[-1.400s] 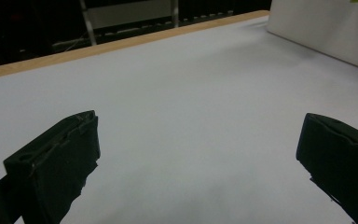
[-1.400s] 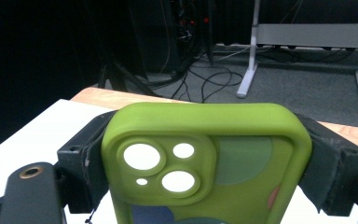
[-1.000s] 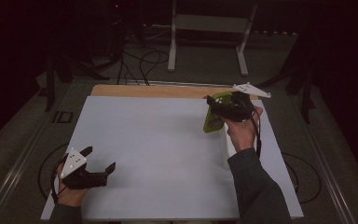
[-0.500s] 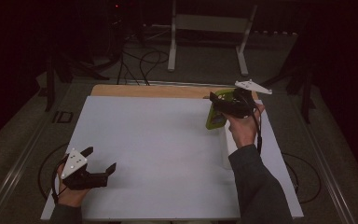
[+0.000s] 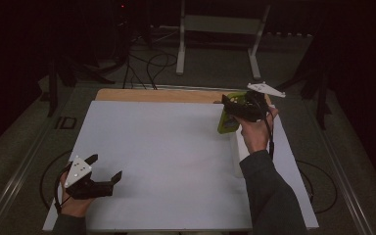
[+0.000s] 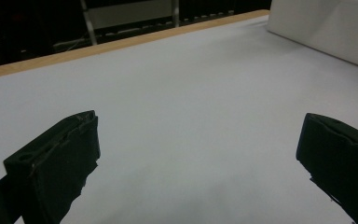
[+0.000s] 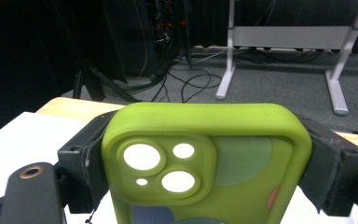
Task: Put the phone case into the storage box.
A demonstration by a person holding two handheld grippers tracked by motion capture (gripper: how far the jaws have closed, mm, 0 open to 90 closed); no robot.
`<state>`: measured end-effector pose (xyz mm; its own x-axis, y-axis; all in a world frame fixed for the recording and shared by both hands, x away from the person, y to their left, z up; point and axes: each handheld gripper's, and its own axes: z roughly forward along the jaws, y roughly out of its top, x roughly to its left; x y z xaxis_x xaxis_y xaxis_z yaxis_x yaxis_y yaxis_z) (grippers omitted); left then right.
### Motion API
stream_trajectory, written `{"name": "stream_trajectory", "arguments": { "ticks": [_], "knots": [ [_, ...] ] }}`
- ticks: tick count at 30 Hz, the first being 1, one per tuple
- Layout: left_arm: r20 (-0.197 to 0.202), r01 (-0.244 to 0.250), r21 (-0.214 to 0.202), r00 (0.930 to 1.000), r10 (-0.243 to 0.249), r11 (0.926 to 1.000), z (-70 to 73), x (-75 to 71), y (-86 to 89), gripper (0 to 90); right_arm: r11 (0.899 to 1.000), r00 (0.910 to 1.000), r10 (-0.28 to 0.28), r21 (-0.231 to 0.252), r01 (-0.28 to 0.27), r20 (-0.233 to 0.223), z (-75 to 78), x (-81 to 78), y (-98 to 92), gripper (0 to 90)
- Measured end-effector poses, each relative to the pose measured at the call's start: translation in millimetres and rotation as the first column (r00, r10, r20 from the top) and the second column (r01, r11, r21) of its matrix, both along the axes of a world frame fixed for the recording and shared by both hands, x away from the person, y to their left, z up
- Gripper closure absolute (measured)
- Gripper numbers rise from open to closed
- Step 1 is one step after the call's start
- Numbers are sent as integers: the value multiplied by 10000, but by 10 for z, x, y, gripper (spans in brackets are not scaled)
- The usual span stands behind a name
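Looking down from the high view, the right gripper (image 5: 233,110) is raised over the far right part of the white table (image 5: 176,147), its jaws closed on a green phone case (image 5: 228,120) that hangs tilted beneath it, above the surface. The left gripper (image 5: 105,169) sits low at the near left corner, jaws spread wide with nothing between them.

From the left gripper view, both black jaws stand far apart over bare white tabletop (image 6: 191,93); a wooden edge (image 6: 121,44) runs along the far side.

From the right gripper view, the phone case (image 7: 205,158) is clamped across its width, one jaw pressing each long side, camera cut-outs facing the lens.
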<state>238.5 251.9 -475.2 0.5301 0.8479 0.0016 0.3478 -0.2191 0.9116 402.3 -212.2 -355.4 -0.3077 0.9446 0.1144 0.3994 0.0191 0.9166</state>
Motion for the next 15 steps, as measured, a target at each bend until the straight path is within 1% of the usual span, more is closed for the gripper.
{"name": "stream_trajectory", "arguments": {
  "ticks": [5, 8, 11, 15],
  "knots": [
    [-7, -12, -9, 10000, 12, 10000, 0, 1, 0, 1, 9999, 9999, -131, -89, 131, -30, -7, 20, -26, 159],
    [-5, -3, -9, 10000, 3, 10000, -1, 1, -4, 2, 9998, 9998, -186, -35, 186, -32, 0, 23, -40, 158],
    [-3, 6, -10, 10000, -6, 10000, 0, 1, -5, 1, 9995, 9996, -287, -91, 287, -59, 42, 38, -59, 158],
    [2, 12, -11, 10000, -12, 10000, 1, -1, -7, 2, 9991, 9994, -349, -258, 348, -65, 54, 59, -60, 159]
  ]
}}
